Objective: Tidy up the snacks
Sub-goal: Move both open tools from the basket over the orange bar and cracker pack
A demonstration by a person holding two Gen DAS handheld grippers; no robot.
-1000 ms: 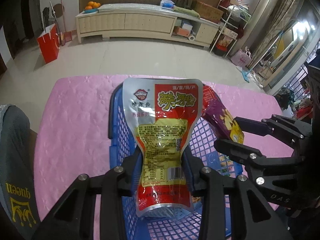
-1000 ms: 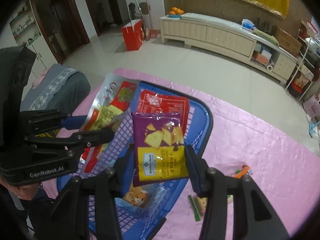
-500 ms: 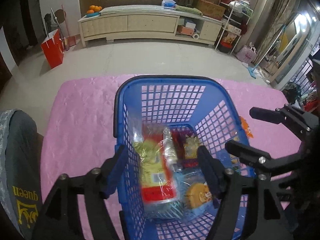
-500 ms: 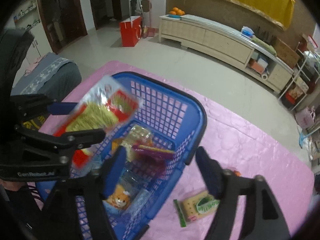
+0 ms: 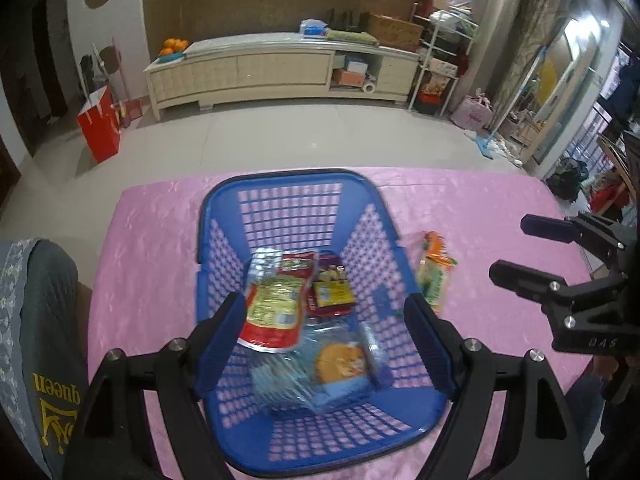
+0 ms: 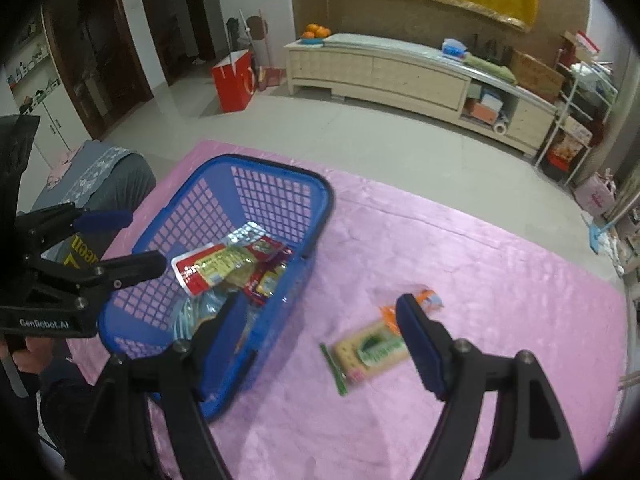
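A blue mesh basket (image 5: 280, 176) (image 6: 280, 164) stands on the pink tablecloth (image 5: 152, 280). Inside it lie a red and silver pouch (image 5: 276, 304) (image 6: 212, 268), a purple chip bag (image 5: 332, 292) and a clear pack with an orange cartoon cat (image 5: 340, 360). My left gripper (image 5: 324, 304) (image 6: 144, 240) hangs above the basket's near end, its jaws opening with nothing between the pads. My right gripper (image 6: 320, 304) (image 5: 512, 248) is open and holds nothing, over the basket's right wall and the cloth. A green-labelled cracker pack (image 6: 368, 352) (image 5: 434, 276) and a small orange packet (image 6: 428, 296) lie on the cloth to the right.
A grey cushion (image 5: 44, 320) with yellow lettering sits at the table's left edge. Beyond the far edge of the cloth is tiled floor with a red bag (image 5: 100, 128) and a long cream cabinet (image 5: 260, 72). Bare pink cloth (image 6: 500, 280) stretches right of the basket.
Both grippers opened. The red and silver pouch and the purple bag dropped into the basket. Both grippers drew back and upward, and the right one now shows the cracker pack.
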